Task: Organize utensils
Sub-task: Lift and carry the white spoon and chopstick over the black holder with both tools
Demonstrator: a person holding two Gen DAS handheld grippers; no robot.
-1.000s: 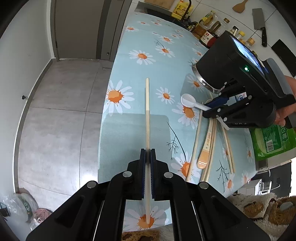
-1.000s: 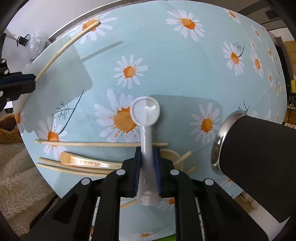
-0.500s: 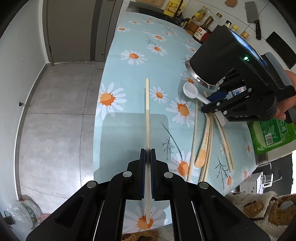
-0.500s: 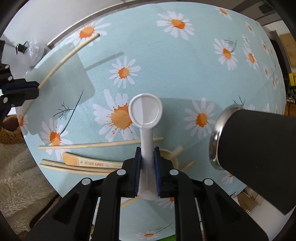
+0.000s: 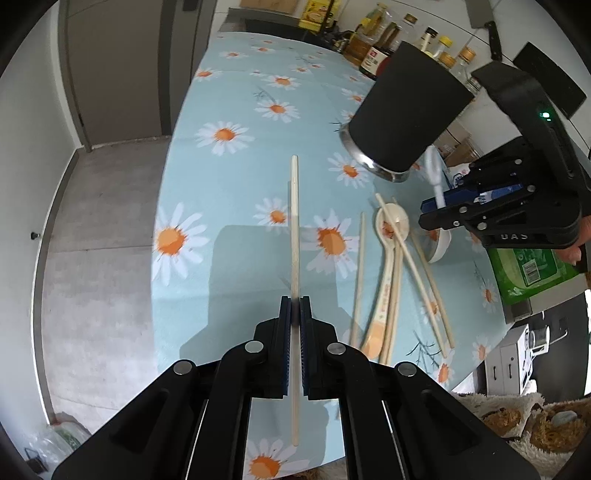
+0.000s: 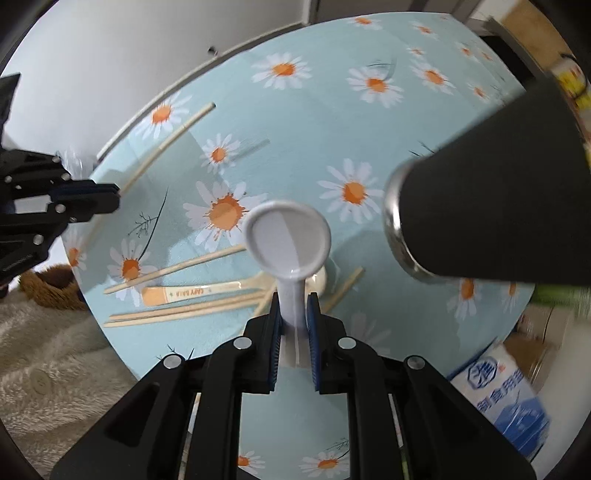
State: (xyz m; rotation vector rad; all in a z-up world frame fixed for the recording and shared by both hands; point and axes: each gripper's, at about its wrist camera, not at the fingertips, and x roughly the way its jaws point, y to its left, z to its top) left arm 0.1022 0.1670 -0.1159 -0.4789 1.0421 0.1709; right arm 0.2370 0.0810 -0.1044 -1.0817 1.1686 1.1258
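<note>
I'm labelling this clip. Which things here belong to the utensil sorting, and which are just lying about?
Job:
left gripper gripping a chopstick
right gripper gripping the white spoon
black holder
loose chopsticks
wooden spoon

Lying about:
sauce bottles
cleaver
green packet

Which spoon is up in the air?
The white spoon, pinched by the right gripper. The cream spoon lies on the table among chopsticks.

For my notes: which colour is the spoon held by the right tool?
White spoon, shown best in the right wrist view.
</note>
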